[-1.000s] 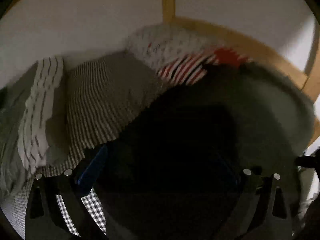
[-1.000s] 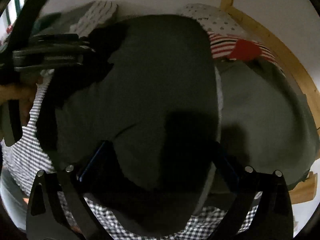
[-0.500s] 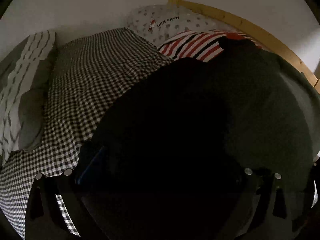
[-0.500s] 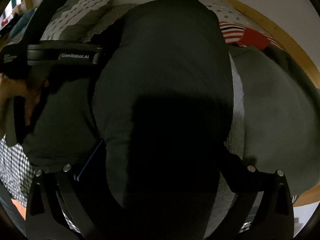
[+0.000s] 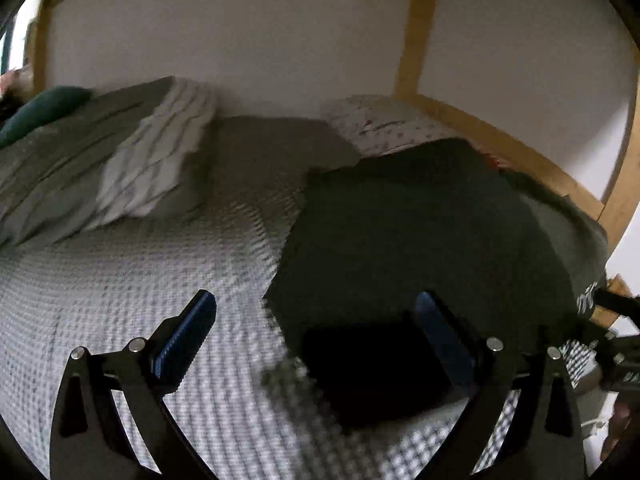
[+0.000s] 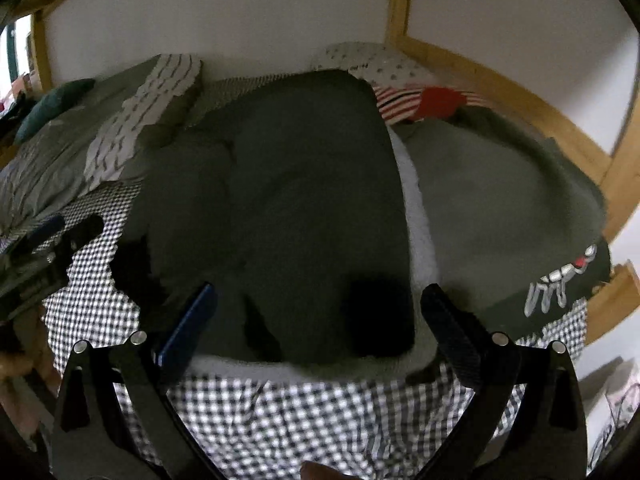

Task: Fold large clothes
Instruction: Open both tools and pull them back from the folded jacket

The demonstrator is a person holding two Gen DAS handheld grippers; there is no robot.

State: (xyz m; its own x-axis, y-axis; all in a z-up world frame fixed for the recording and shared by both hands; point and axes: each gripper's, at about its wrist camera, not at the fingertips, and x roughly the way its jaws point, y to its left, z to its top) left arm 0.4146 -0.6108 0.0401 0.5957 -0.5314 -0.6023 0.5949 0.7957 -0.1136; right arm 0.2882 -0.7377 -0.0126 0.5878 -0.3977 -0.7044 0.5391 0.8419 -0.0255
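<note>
Left wrist view shows a bed covered with a black-and-white checked sheet [image 5: 120, 280], inside a wooden bed frame [image 5: 520, 152] against a white wall [image 5: 240, 40]. On the sheet lies the dark garment [image 5: 400, 232], a large piece folded over itself, near the right side of the bed; in the right wrist view the same garment [image 6: 300, 200] fills the middle of the picture, and a pale inner lining [image 6: 416, 220] shows along its right edge and its near edge. To the right of it lies a second dark piece with white printed letters [image 6: 548, 286], and I cannot tell if it is part of the same garment. Behind are a grey duvet [image 5: 48, 168], a striped pillow [image 5: 160, 148], a dotted pillow [image 5: 384, 124] and, in the right wrist view, a red-and-white striped cloth [image 6: 400, 100] that the garment partly hides. The left gripper [image 5: 316, 320] has its jaws wide apart and holds nothing; its right finger is over the near corner of the garment, the left one over the sheet. The right gripper [image 6: 320, 312] is also spread wide, both fingers over the near edge of the garment without closing on it. Both pictures are blurred, and a deep shadow hides the near part of the garment.
</note>
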